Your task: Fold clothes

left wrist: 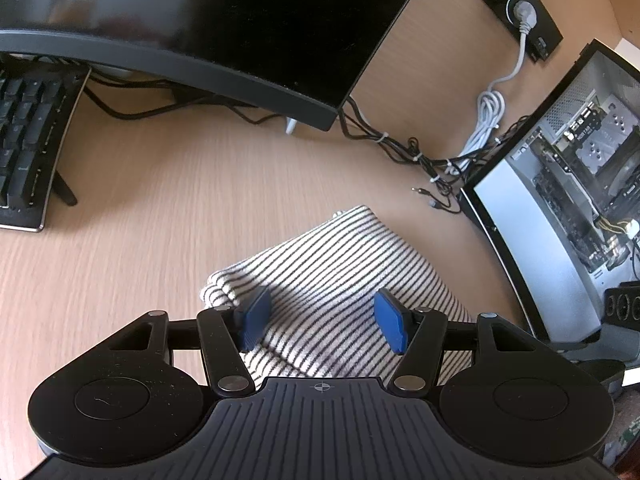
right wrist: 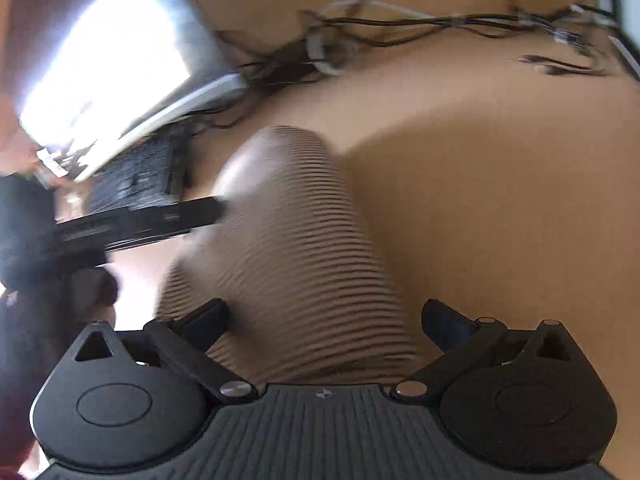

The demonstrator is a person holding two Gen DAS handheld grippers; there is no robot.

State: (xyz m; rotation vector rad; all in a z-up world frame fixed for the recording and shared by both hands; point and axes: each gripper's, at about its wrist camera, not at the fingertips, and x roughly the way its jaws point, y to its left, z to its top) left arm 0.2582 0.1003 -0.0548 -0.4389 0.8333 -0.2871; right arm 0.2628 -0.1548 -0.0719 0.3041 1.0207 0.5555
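The striped garment (left wrist: 320,280) lies already folded into a thick narrow bundle on the bare middle of the worktop (left wrist: 152,220), so the folding looks nearly finished; what seems left is a last tidy or squaring-up. The left gripper (left wrist: 320,320) hangs over the bundle's near end, its blue pads (left wrist: 256,316) standing apart and pressing on nothing. The right gripper (right wrist: 324,320), in a blurred view, straddles the same cloth (right wrist: 288,240) with its jaws wide and empty. Open worktop lies to the left of the bundle; a keyboard (left wrist: 24,148), a monitor (left wrist: 208,24), tangled cables (left wrist: 404,148) and a computer case (left wrist: 560,184) crowd the far and right edges, so any push should stay inward.
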